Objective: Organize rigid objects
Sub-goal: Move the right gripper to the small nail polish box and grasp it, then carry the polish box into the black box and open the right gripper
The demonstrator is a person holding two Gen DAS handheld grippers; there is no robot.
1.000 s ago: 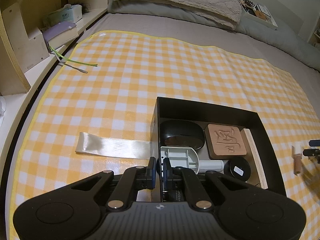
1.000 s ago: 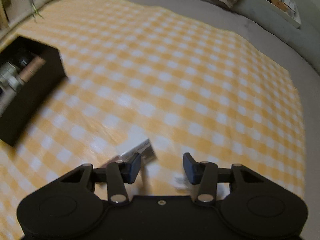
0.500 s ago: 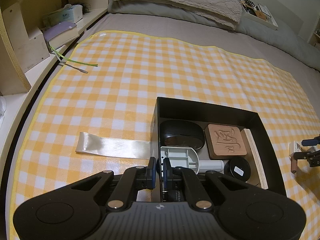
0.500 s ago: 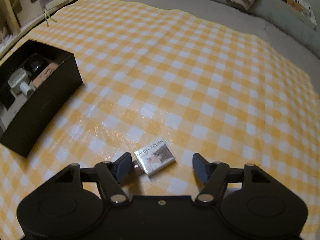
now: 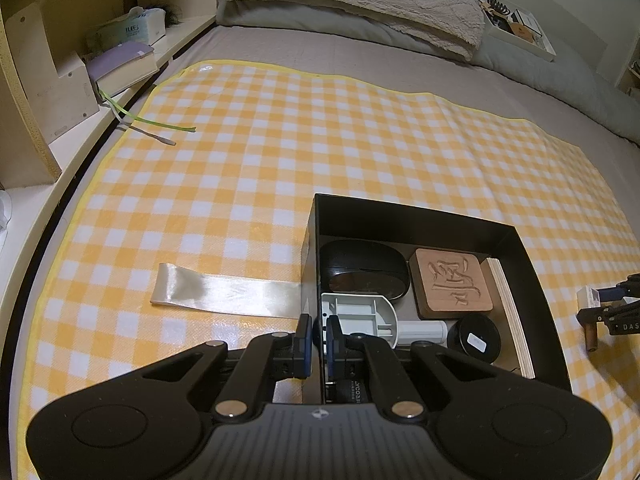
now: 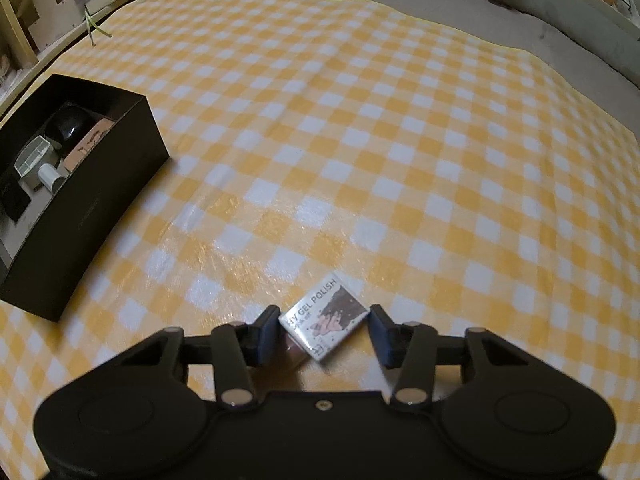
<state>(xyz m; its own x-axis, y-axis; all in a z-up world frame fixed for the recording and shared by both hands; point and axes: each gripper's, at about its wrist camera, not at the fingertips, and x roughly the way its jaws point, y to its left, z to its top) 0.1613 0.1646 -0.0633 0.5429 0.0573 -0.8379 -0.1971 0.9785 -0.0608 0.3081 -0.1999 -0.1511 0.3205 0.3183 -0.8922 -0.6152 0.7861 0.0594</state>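
Both wrist views look steeply down, close, sharing the black box (image 5: 416,216) (image 6: 100,200).

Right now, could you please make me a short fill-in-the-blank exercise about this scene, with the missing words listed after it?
1. The left hand-held gripper is shut on the wall of the black ____.
2. The small nail polish box lies between the fingers of the ____ hand-held gripper.
3. The cloth under everything is checked yellow and ____.
4. Inside the box, the carved wooden tile lies beside a black ____.

Missing words: box; right; white; mouse
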